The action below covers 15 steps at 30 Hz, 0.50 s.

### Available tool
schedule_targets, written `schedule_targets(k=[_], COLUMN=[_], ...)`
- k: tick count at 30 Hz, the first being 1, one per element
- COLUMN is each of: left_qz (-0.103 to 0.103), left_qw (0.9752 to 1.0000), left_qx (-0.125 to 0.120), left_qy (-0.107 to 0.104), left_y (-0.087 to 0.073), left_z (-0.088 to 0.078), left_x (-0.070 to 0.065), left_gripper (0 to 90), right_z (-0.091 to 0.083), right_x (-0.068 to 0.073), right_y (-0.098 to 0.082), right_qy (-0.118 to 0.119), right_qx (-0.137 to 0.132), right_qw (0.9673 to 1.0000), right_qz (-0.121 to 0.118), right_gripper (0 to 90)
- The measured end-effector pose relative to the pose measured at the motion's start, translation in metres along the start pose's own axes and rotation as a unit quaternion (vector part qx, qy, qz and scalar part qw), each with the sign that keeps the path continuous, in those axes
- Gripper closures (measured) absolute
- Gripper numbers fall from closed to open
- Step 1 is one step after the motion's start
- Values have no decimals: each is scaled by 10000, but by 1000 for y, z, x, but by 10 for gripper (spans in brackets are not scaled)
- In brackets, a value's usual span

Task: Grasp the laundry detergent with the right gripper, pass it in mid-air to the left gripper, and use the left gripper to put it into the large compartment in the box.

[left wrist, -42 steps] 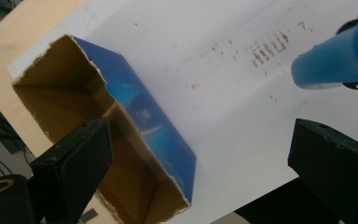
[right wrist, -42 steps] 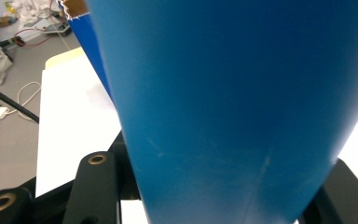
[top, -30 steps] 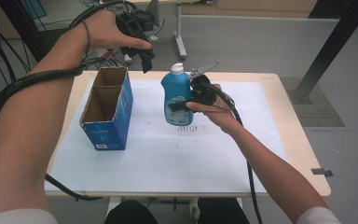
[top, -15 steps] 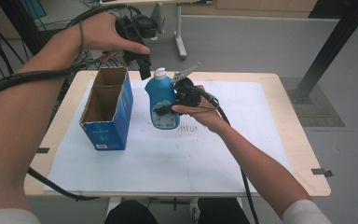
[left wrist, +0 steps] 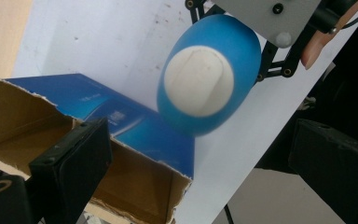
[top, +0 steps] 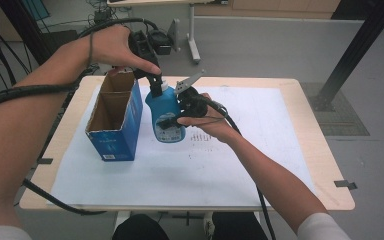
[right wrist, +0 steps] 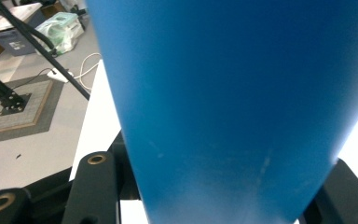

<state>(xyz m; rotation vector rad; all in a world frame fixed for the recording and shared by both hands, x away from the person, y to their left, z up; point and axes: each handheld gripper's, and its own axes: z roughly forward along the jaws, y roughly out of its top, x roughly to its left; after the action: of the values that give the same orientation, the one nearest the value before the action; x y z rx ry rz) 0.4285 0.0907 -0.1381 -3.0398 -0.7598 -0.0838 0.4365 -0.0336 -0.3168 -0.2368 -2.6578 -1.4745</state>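
Observation:
A blue bottle (top: 161,107) with a white cap (top: 163,86) stands upright just right of an open blue cardboard box (top: 114,120). My right gripper (top: 172,119) is shut on the bottle's body from the right. In the right gripper view the blue bottle (right wrist: 233,102) sits close up between the two black jaws of my right gripper (right wrist: 219,191). My left gripper (top: 156,90) hangs over the cap, pointing down. In the left gripper view my left gripper (left wrist: 205,137) is open wide, with the white cap (left wrist: 199,80) below and the box opening (left wrist: 74,154) to the left.
White paper (top: 260,150) covers most of the wooden table (top: 305,95). A black slanted post (top: 352,50) stands off the table's right side. Thick black cables (top: 20,92) trail along the left arm and under the front left edge.
The right gripper has carried the bottle to the left, up to the box's side. The left gripper has come down and right from behind the box to just over the cap.

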Motion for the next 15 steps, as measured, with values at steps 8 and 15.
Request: schedule_targets(k=[8,15], left_qz=[105,194], left_qw=[9999,9996], left_qx=[35,62], left_qy=[-117,-184], left_y=[-2,1], left_z=[8,13], left_x=[-7,-11], left_gripper=[67,61], right_z=[2,1], right_x=[8,12], right_y=[5,6], right_qy=[247,369], right_qx=[-124,-215], right_qw=[9992,9981], right_qz=[-305,-437], right_gripper=[443,443])
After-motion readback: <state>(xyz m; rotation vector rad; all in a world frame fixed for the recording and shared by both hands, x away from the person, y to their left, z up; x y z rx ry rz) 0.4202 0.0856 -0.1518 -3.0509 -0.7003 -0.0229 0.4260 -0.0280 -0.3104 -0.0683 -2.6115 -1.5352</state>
